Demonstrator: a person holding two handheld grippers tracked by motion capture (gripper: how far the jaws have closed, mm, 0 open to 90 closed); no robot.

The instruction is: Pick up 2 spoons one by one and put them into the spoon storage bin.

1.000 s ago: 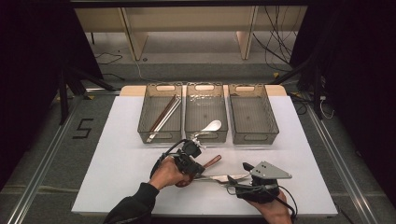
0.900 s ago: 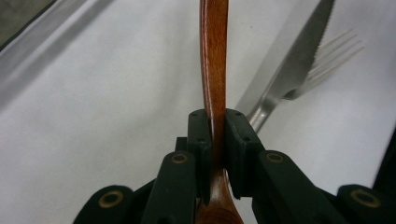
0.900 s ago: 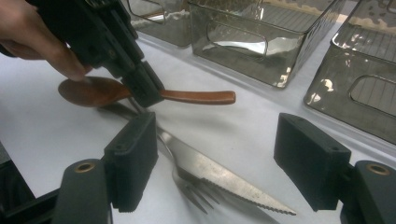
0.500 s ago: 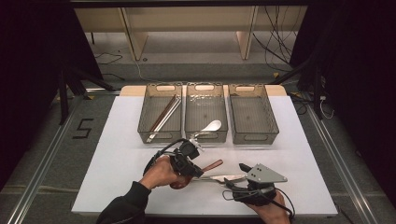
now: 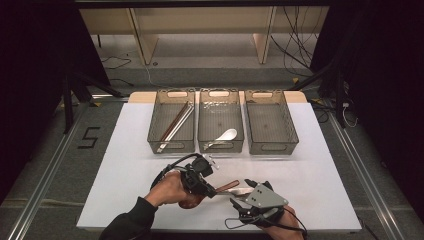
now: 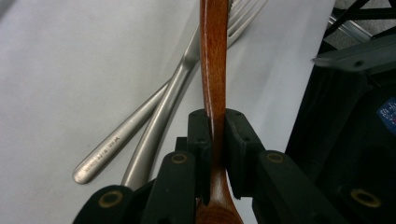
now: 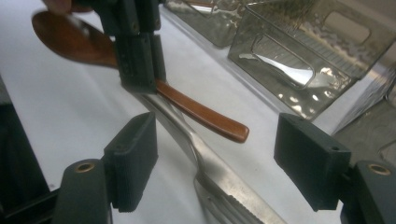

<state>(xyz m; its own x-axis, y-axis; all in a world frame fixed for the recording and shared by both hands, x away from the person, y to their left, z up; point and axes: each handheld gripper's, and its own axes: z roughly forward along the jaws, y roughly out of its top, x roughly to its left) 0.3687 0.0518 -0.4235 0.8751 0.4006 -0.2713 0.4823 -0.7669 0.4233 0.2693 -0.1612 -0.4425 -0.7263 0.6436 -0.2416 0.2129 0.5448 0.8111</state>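
In the lower centre of the high view, the left gripper (image 5: 209, 191) is clenching the handle of a brown wooden spoon (image 6: 213, 70), holding it just above the white table (image 5: 125, 170). Two silver metal forks (image 6: 154, 135) are lying crossed beneath it. The right gripper (image 7: 215, 163), lower right, is standing released around them

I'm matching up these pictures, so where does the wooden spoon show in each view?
High view: wooden spoon low centre, handle poking right from the left claw.
Left gripper view: centre, running up from between the jaws.
Right gripper view: upper left, handle slanting to centre.
Shared landmark: the metal fork lying under it.
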